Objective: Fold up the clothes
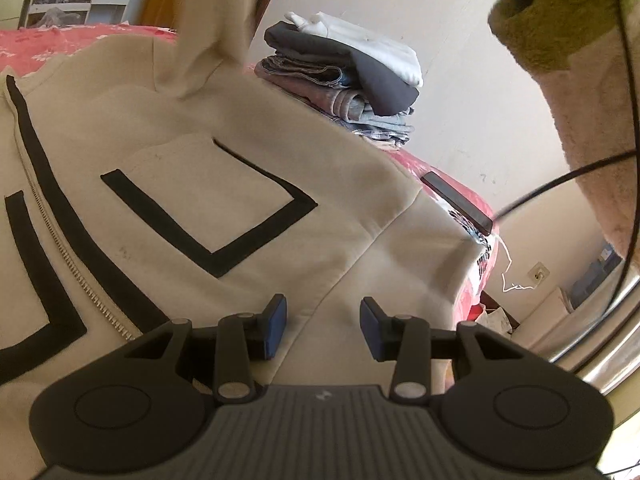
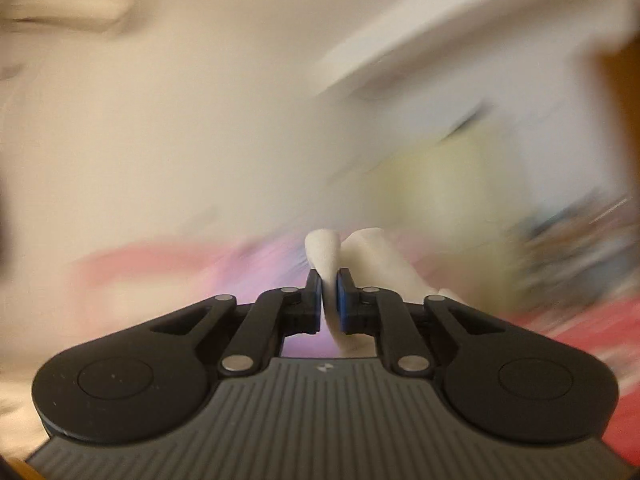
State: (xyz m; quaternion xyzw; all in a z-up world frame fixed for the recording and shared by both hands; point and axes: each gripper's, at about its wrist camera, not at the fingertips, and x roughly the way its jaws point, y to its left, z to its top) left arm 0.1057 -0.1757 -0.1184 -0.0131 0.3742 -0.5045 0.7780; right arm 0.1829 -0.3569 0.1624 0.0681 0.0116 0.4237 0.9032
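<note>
Cream zip-up jacket [image 1: 240, 168] with black angular stripes and a metal zipper [image 1: 72, 272], spread flat over the pink bedspread [image 1: 460, 184] and filling most of the left wrist view. One sleeve [image 1: 216, 24] lifted off the body, hanging up and out of the top edge of that view. Just above the jacket's near hem, the left claw [image 1: 323, 320]: blue pads well apart, nothing between them, cloth seen through the gap. In the right wrist view, the right claw [image 2: 329, 294] pinched tight on a fold of pale cream cloth [image 2: 332, 252], bunched in two lobes above the pads and trailing down behind the right finger; whether this fold is the raised sleeve, not possible to tell from the pictures. Everything past that claw smeared by motion blur: pale wall tones, a pink and red band low down, a yellow-green patch to the right. Beyond the jacket on the bed, a stack of folded clothes [image 1: 352, 84], white on top, then dark grey, then denim and mauve layers. Near the bed's right edge, a dark flat phone [image 1: 456, 204], apart from the jacket. At the upper right of the left wrist view, a fuzzy olive and tan sleeve [image 1: 576, 52] with a thin black cable [image 1: 560, 184] across it. Far back at the upper left, a white shelf unit [image 1: 76, 0] with bottles on top.
</note>
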